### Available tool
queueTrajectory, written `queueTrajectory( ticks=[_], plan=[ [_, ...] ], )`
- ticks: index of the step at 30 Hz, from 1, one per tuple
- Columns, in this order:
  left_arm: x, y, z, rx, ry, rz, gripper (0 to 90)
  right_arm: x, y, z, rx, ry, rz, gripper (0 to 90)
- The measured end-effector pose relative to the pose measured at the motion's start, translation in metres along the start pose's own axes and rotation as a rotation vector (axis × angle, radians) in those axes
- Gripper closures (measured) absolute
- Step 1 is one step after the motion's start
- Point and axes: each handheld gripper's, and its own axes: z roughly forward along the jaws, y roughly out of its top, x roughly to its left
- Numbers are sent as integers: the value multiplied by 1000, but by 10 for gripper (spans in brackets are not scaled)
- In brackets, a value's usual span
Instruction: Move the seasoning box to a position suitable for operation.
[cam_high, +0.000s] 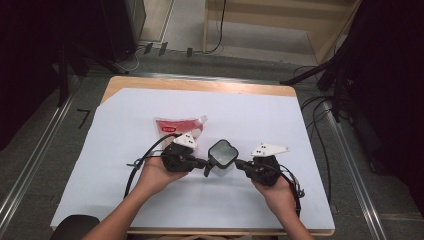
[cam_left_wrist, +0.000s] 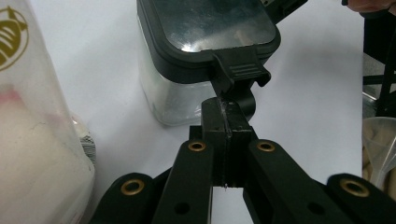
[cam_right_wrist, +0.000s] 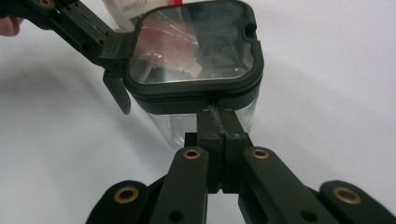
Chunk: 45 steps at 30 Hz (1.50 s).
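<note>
Centre of high view: clear square plastic container (cam_high: 222, 159), black lid on. Left gripper (cam_high: 204, 163) clenched at lid latch (cam_left_wrist: 240, 70); right gripper (cam_high: 238, 163) clenched, tips touching lid rim.

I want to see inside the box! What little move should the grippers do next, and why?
Probably the left gripper should lift the black latch it pinches, since the lid sits closed on the clear box. The right gripper, shut against the opposite rim, can steady it.
</note>
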Motion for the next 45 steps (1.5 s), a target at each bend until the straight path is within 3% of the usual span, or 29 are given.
queueTrajectory(
  ticks=[7,13,17,25,31,41,45],
  plan=[
    [-7,2,4,-5,-1,11,900,-2,0,1,-1,-16,11,899],
    [-14,2,9,-8,-1,-4,900,-5,0,1,-5,-28,28,899],
    [-17,3,14,-21,-23,-25,900,-9,0,2,-15,-33,40,899],
    [-24,7,26,-24,-62,-9,900,-17,0,5,-23,-34,87,899],
    [-30,7,33,-33,-105,-19,900,-20,1,11,-17,-33,82,900],
    [-24,5,11,-31,-114,-25,860,-15,2,-7,-47,-4,69,900],
    [-22,5,1,-49,-93,-15,810,-8,1,-15,-54,9,63,900]
  ],
)
